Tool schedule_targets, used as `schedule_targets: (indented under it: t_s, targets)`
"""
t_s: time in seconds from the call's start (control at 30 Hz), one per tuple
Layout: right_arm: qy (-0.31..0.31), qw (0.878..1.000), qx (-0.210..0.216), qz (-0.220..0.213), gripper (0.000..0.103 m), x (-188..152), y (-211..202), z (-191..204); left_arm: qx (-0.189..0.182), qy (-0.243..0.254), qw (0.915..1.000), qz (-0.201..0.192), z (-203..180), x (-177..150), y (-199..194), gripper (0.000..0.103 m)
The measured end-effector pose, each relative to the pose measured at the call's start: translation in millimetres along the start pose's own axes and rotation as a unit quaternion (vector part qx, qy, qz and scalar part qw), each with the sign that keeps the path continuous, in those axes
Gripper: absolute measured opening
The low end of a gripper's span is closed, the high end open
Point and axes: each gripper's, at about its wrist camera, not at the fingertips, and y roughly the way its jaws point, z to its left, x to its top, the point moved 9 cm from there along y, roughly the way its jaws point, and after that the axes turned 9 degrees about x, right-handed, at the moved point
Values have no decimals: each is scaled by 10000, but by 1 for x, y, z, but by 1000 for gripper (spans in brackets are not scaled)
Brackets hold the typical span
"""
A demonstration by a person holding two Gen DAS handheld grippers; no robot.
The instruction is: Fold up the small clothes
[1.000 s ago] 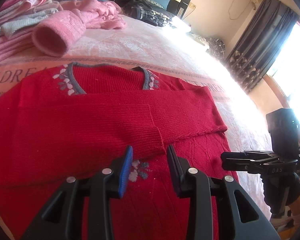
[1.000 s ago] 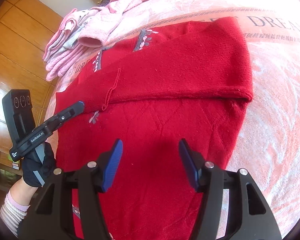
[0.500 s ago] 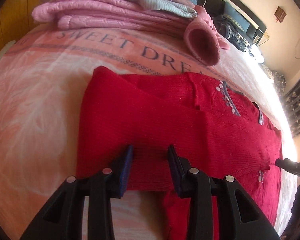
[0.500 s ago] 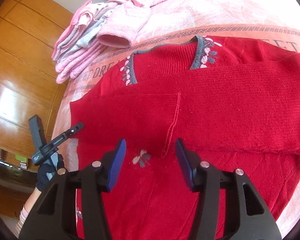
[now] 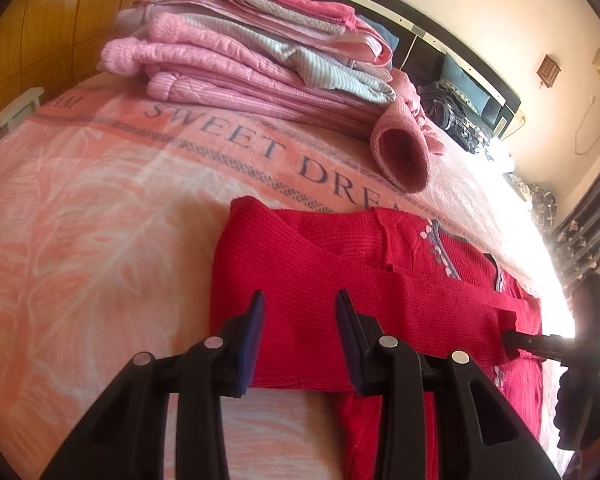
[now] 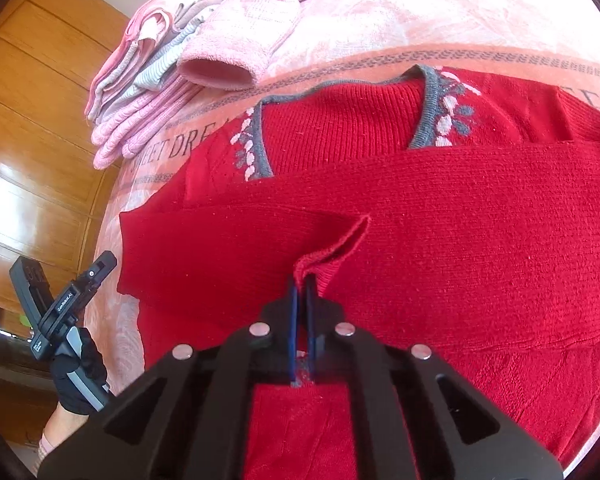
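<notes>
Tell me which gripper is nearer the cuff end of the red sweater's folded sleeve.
Right. The right gripper is shut on the cuff of the red sweater, lifting it. The left gripper hovers open over the sweater's far side edge.

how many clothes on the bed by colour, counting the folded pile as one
Red: 1, the sweater, a sleeve cuff pinched in the right gripper
Pink: 2, the folded pile and the loose pink sweater beside it
Total: 3. The left gripper is open over the red sweater's folded edge.
</notes>
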Motion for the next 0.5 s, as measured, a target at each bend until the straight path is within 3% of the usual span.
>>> schedule_targets:
  t_s: [0.2,0.5]
  targets:
    - [-149,9982,324,-488,2,20,-49,12,87,-63,9997,-199,-2,9,-6,37]
    - [-240,9945,12,-1017,2,34,-124,-17,-7,291,9995,-101,-45,-5,4,37]
